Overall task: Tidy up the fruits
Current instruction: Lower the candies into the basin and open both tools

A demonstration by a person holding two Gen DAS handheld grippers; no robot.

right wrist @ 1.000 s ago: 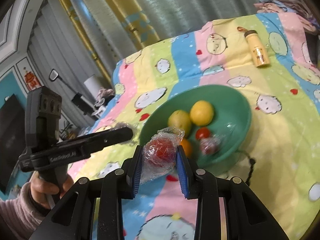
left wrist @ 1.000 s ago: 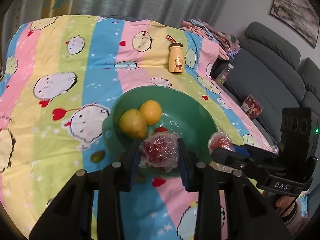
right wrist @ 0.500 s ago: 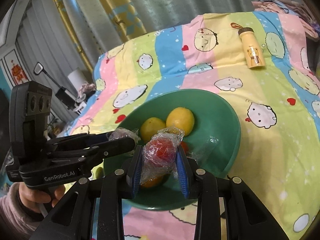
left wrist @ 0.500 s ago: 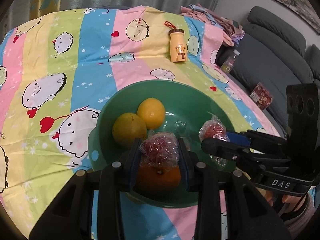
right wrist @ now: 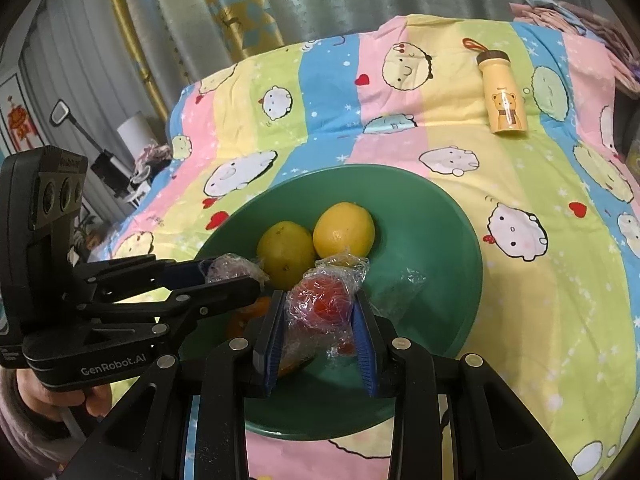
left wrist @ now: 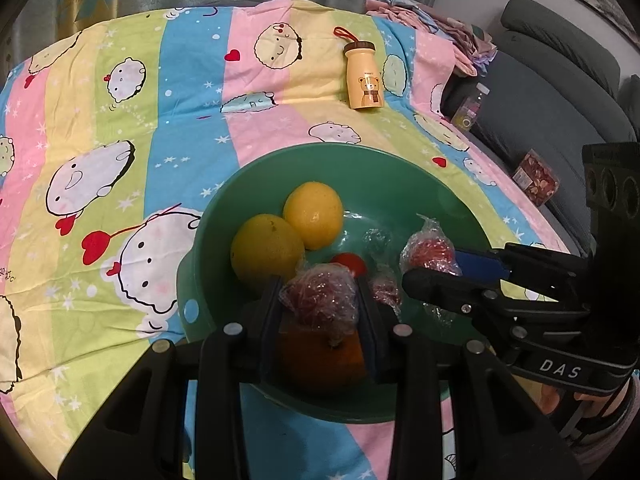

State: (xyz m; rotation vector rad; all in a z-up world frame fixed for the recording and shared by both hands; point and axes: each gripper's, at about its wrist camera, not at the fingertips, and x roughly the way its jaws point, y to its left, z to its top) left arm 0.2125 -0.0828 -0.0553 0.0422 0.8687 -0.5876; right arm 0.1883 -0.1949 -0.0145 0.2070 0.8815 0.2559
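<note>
green bowl (left wrist: 400, 168) holds two lemons (left wrist: 314, 216), an orange (left wrist: 320, 356).

Yellow bear bottle (left wrist: 363, 77) lies on striped bedsheet (left wrist: 120, 128).

Left tongs (left wrist: 320, 300) clamp wrapped red fruit (left wrist: 320, 294) over green bowl (left wrist: 400, 176).

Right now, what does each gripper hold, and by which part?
Each holds a plastic-wrapped red fruit by its sides: left gripper, fruit; right gripper, fruit.
</note>
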